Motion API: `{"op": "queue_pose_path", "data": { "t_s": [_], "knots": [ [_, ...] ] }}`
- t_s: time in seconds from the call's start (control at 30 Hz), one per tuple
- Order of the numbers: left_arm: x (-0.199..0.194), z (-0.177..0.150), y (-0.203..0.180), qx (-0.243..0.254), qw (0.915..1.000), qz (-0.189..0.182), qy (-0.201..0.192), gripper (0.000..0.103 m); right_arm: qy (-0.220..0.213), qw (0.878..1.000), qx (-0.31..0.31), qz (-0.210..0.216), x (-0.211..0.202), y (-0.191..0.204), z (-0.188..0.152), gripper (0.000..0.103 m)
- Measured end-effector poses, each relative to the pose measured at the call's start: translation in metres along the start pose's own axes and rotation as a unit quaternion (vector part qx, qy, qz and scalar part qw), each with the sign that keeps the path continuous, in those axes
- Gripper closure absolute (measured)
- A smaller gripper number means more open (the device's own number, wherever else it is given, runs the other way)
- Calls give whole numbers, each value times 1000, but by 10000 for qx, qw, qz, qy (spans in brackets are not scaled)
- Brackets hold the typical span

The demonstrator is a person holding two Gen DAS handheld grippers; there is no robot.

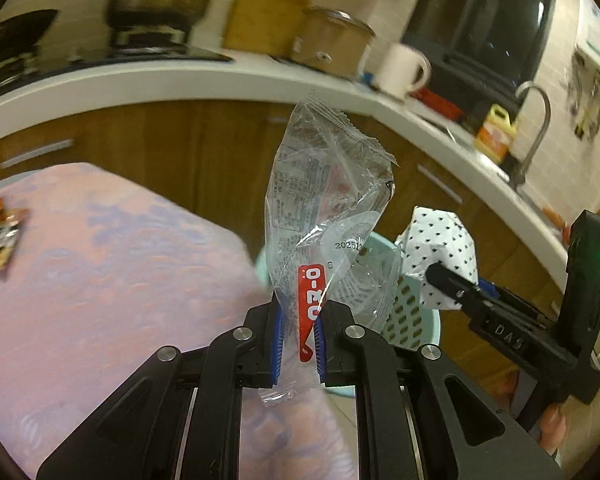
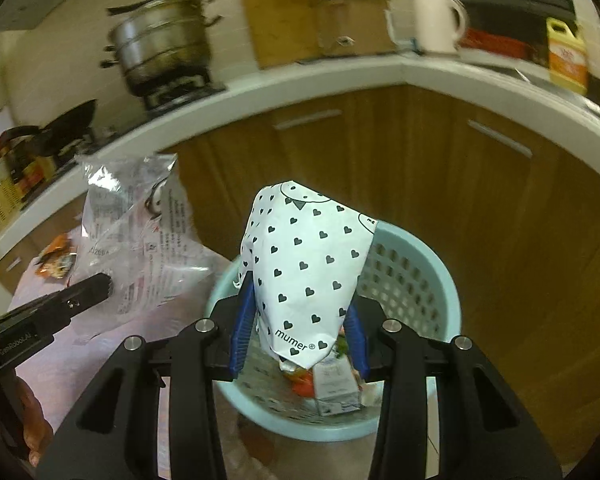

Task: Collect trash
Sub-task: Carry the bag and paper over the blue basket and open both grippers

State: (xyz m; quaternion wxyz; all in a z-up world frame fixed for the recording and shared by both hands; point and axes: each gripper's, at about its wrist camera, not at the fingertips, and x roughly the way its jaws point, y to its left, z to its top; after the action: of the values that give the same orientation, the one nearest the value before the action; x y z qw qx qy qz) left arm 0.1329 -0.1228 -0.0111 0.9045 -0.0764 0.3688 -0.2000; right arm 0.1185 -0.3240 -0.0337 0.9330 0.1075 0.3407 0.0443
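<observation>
Far counter point(image 2: 300, 80), white, curving across. Steamer pot point(image 2: 164, 44) on stove point(image 2: 176, 90), far left. Black pan point(image 2: 60, 128) left of it. Cutting board point(image 2: 282, 16) upright against wall, lidded pot point(image 2: 354, 24) just right. White mug point(image 2: 438, 22) near that. Yellow bottle point(image 2: 566, 54) beside faucet point(image 1: 534, 128), far right. Microwave point(image 1: 484, 24) behind mug. Brown cabinets point(image 2: 420, 168) below. Pink cloth point(image 1: 100, 280) near left.

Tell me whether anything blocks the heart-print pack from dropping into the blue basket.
Nothing visible does. The right gripper holds the heart-print pack directly over the open blue basket, which holds only some trash at the bottom. The clear wrapper in the left gripper hangs off to the side.
</observation>
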Motion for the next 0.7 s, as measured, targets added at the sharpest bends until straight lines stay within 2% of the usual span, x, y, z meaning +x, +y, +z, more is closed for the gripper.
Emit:
{"op": "queue_pose_path", "data": {
  "t_s": [0.23,0.3,0.33,0.37,0.47,0.57,0.7],
  "knots": [
    [48,2,-16,147,9989,-78,429,86,311,9989,306,-158,25,-25,-9,64],
    [58,4,-20,226,9982,-86,545,79,401,9982,392,-216,29,-33,-11,61],
    [62,4,-22,259,9977,-118,609,68,489,9975,472,-209,33,-37,-11,57],
    [66,5,-23,288,9974,-129,652,56,560,9968,538,-176,36,-40,-11,47],
    [74,2,-27,440,9962,-50,752,43,703,9948,715,-185,44,-49,-14,39],
    [80,-2,-26,486,9948,-13,894,42,772,9940,747,-180,48,-53,-19,39],
    [74,-4,-20,450,9955,-18,832,42,739,9941,778,-142,44,-52,-21,39]
  ]
}}
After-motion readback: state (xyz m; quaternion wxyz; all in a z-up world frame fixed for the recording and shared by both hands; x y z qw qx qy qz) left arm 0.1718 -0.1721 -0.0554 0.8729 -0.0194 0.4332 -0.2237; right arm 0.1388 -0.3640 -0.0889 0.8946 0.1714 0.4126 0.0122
